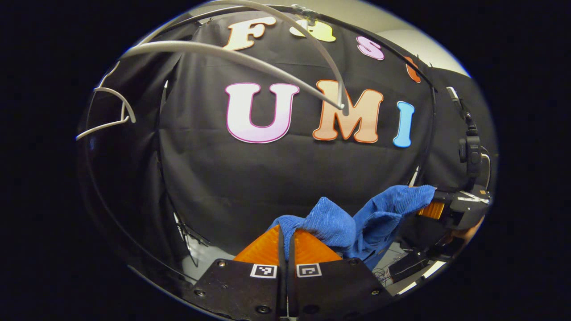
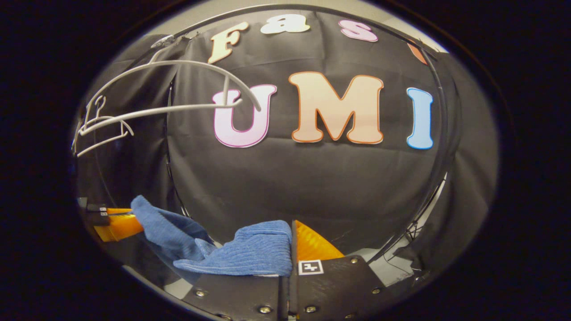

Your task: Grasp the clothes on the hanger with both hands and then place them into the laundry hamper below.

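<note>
In the left gripper view the cloth [image 1: 348, 225] hangs between the two grippers: one end is pinched in the left gripper [image 1: 285, 243] at the bottom, the other in the right gripper [image 1: 435, 206] off to the right. The hanger [image 1: 232, 53] sits above, with another hanger [image 1: 111, 111] left of it.
</note>
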The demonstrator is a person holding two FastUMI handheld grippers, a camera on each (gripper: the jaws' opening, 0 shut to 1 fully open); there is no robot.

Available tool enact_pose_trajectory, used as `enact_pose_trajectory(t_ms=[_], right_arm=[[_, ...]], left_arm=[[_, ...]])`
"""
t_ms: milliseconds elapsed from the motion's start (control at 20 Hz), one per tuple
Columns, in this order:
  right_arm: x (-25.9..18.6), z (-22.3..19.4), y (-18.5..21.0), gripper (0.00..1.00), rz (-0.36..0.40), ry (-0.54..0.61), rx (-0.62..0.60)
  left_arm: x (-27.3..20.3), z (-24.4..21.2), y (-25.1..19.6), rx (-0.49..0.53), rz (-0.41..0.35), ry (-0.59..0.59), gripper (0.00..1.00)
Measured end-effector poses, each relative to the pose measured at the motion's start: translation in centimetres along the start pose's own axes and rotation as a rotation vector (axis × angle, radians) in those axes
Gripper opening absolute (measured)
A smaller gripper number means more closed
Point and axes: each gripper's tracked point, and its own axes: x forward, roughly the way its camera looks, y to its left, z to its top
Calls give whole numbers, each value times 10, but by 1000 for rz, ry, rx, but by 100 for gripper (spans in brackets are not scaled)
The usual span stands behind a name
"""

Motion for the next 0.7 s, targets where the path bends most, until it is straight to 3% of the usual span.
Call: enact_pose_trajectory(t_ms=[350, 700], right_arm=[[-12, 48, 2, 7, 7, -69, 31], [-9, 84, -18, 6, 12, -131, 60]], left_arm=[[24, 51, -55, 12, -67, -88, 2], [35, 87, -81, 24, -76, -159, 2]])
